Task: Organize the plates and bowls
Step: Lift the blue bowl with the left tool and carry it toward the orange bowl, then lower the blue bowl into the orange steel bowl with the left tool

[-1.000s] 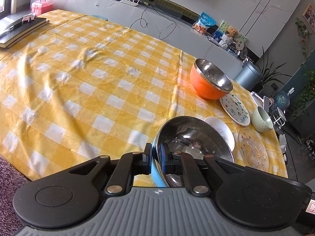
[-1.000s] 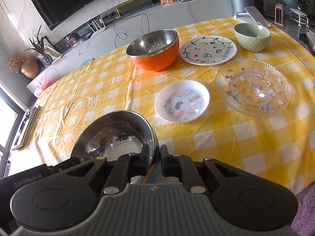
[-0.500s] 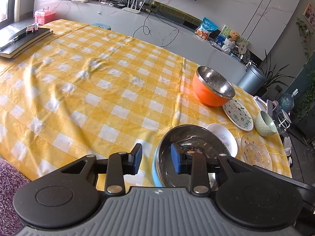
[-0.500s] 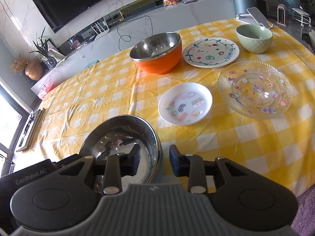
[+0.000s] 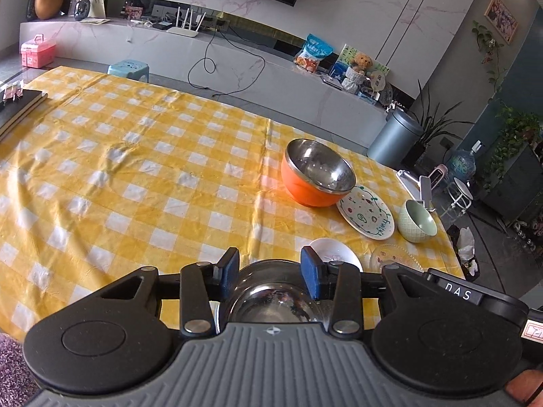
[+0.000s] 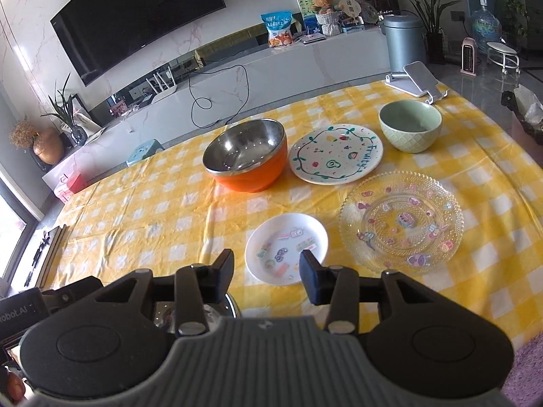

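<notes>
Ahead of my claw, past the yellow checked tablecloth (image 5: 142,169), a long white marble counter (image 5: 237,68) runs along a marbled wall (image 6: 30,10) carrying a big dark television (image 6: 135,17). Far off to my right stand a grey bin (image 6: 404,42) and leafy plants (image 5: 431,125). Daylight enters a window (image 6: 13,224) at my left. Purple rug (image 5: 13,369) lies below.

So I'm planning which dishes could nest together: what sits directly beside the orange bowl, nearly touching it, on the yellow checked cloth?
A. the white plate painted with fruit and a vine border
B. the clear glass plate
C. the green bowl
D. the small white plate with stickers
A: the painted fruit plate lies right next to the orange bowl, while the green bowl, glass plate and sticker plate sit farther off.
</notes>
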### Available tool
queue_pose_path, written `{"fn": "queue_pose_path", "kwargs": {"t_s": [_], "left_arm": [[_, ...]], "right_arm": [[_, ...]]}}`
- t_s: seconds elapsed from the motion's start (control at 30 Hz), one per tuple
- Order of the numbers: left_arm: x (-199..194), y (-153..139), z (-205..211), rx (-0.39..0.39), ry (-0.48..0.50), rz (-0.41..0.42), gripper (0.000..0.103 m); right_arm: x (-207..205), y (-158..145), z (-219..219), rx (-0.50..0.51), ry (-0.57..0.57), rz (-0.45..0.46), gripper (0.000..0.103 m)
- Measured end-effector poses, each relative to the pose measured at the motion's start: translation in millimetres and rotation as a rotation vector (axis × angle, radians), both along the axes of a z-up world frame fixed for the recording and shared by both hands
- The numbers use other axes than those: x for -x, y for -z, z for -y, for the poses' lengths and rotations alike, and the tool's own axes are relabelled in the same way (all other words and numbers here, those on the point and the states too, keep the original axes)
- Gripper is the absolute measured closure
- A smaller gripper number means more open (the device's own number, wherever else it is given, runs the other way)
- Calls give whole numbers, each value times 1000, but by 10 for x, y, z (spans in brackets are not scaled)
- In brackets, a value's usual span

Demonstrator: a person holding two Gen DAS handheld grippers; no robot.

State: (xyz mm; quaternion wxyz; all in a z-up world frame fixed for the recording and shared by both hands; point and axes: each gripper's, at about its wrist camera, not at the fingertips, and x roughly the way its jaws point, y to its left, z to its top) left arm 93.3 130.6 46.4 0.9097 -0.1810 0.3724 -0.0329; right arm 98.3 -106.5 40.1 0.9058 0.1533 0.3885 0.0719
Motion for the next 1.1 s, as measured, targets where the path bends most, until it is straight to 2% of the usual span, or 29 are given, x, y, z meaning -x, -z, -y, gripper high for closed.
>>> {"fn": "queue_pose_path", "kwargs": {"t_s": [0.17,0.4,0.63,0.7,0.77,0.87,1.1], "left_arm": [[-294,-60,45,26,72,-59,58],[-795,-188,152,-41,127,-73,58],[-1503,-80,210,-23,149,-125,58],[-1687,-11,225,-39,146,-136,58],[-1838,61,238,-59,131,-145,59],[-2066,195,247,-46,120,-186,64],[-2425,431,272,-57,96,-229,73]], "right_arm": [[-212,-23,54,49,-22,-16,58],[-665,-28,161,22,-24,-69,58],[-1232,-50,138,-12,-17,-99,58],[-1392,-42,117,-21,-14,-115,59],[-1534,-16,92,-17,-10,-127,66],[-1767,62,42,-26,-7,-157,74],[-2138,276,-64,-7,2,-195,80]]}}
